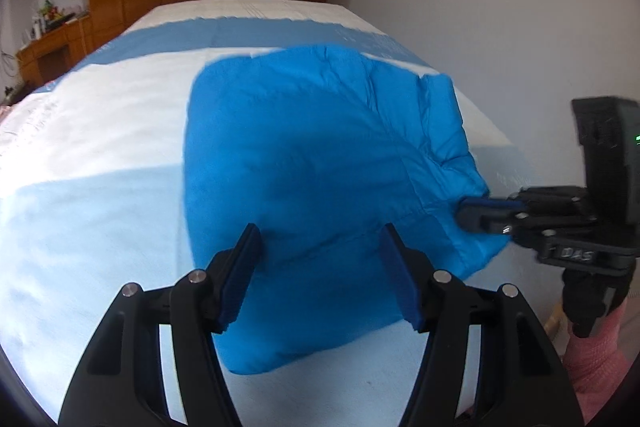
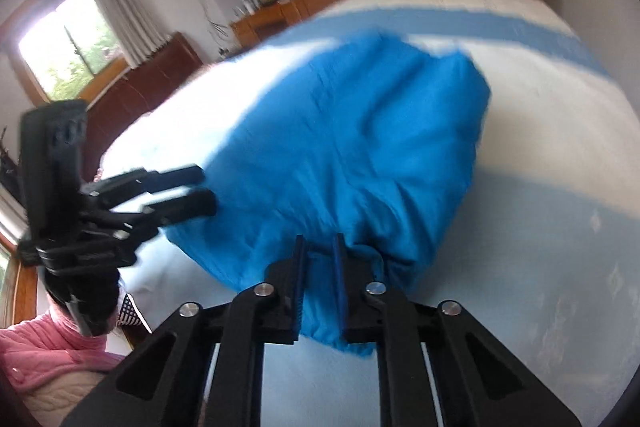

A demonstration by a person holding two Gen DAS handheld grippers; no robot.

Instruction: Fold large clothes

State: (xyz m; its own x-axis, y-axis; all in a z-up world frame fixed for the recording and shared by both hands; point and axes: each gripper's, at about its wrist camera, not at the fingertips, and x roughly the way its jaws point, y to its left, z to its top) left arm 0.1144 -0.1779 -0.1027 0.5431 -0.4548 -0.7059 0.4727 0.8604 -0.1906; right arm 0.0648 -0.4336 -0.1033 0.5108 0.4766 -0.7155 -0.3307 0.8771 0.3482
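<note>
The blue padded garment (image 1: 320, 187) fills the centre of the left wrist view, lying in a puffy bundle on the bed (image 1: 100, 131), whose cover runs in white and pale blue bands toward the top of the frame. It looks already doubled over at least once, so my read is that the fold is well along.

Left tool (image 1: 320, 267) at the bottom centre: its blue-padded fingers stand wide apart over the near part of the cloth, gripping nothing. Whether the pads actually touch the fabric, I cannot tell. Spread like that, it looks ready to press the bundle flat or take a fresh hold.

Now the right tool (image 2: 320, 283), bottom centre of its own view: fingers drawn close with a bunch of blue fabric pinched between them, right at the near edge of the garment. In the left view it comes in from the right side of the frame, its tip at the garment's right-hand corner (image 1: 476, 203). Holding a corner makes sense, since that is what steers an edge across.

A pink sleeve (image 2: 52, 351) shows at the lower left of the right view. That view is blurred, so finer detail is lost.
</note>
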